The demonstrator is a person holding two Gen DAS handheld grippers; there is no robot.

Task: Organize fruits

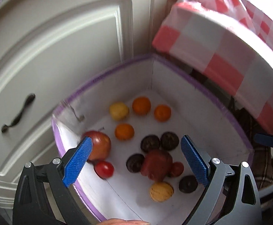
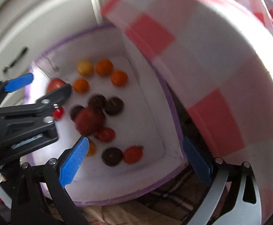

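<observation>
Several round, smooth fruits lie loose on the flat white floor of a square box (image 1: 202,101) with purple-edged walls: three oranges (image 1: 141,105), a red apple (image 1: 99,145) with its stem tilted up, dark wrinkled ones (image 1: 150,143) and a small tomato (image 1: 104,169). Both tools hang above the box, pointing down into it; the left tool (image 1: 136,161) has its ridged blue pads spread wide and empty, and the right tool (image 2: 134,166) is likewise spread, holding nothing.
</observation>
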